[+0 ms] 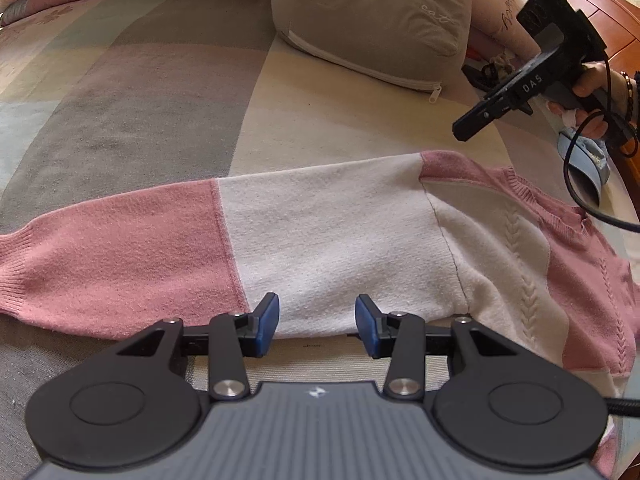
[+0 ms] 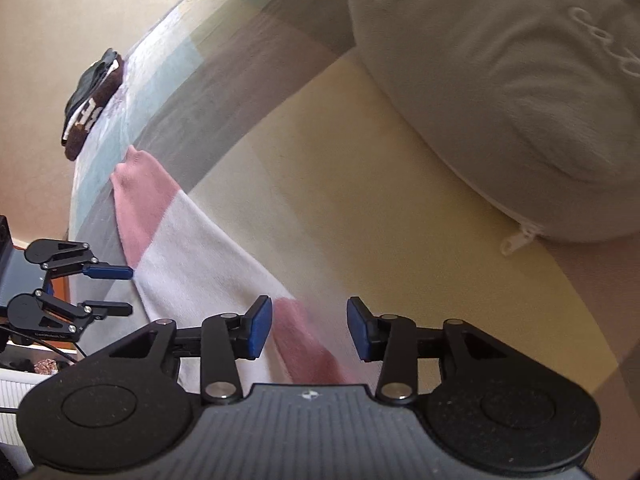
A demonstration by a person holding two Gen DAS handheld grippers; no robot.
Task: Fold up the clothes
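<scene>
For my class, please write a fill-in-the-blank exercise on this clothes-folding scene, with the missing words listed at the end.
1. The sweater lying on the bed is white and ____.
2. The grey pillow closes with a white ____.
3. The fingers of the left gripper carry pads coloured ____.
4. The right gripper holds ____ between its open jaws.

Missing words: pink; zipper; blue; nothing

We see a grey pillow [image 1: 372, 16] with a white zipper [image 1: 436, 91] lying on the striped bedspread [image 1: 160, 80]. A dark folded garment [image 2: 94, 100] rests at the bedspread's far edge. Wooden furniture [image 1: 600, 12] stands beside the bed.
</scene>
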